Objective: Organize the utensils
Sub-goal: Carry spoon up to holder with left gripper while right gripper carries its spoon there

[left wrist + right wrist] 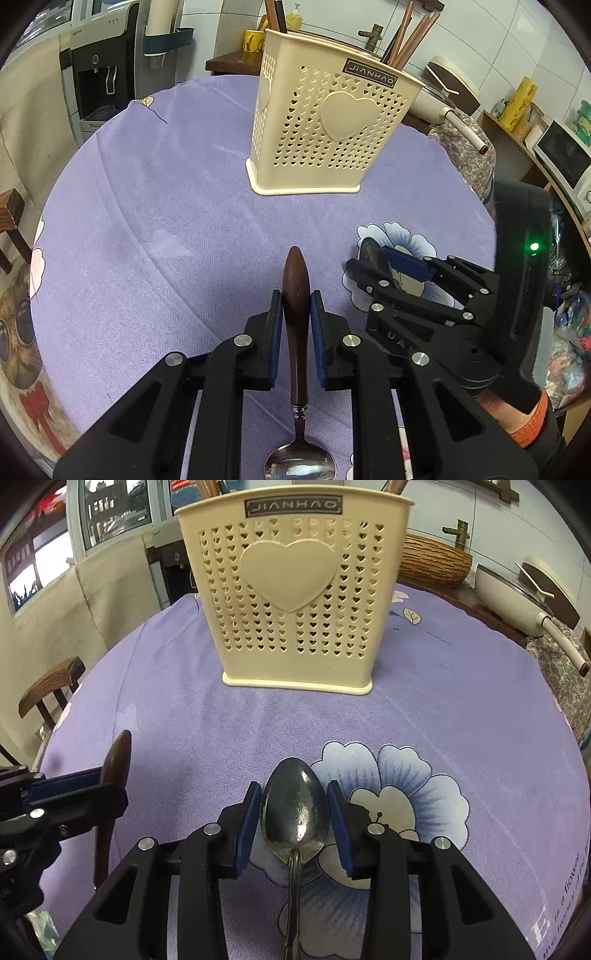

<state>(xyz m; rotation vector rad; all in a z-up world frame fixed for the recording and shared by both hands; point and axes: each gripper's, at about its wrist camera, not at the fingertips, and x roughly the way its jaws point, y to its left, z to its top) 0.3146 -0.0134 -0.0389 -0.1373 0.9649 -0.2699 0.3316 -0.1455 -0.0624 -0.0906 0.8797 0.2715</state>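
The cream holder [295,590], a slotted plastic box with a raised heart on its front, stands upright on the purple tablecloth [461,701] and serves as the marker for everything else; brown sticks [410,37] poke up out of its top. On the near side of the holder, well apart from its base, the left gripper [296,310] is clamped on the brown wooden handle of a spoon [295,291]: the two blue pads press against the handle from either side, the rounded handle tip sticks out past the pads toward the holder, and the shiny metal bowl hangs back under the gripper body, away from the holder. Also on the near side of the holder, and to the right of the first spoon, the right gripper [294,812] has a second spoon [295,808], all metal, between its jaws. Its bowl points toward the holder and fills almost the whole gap; the left pad looks to touch the bowl's edge, while on the right I cannot tell whether the pad presses on it. Its thin handle runs back beneath the gripper, over a large blue and white flower [424,794] printed on the cloth
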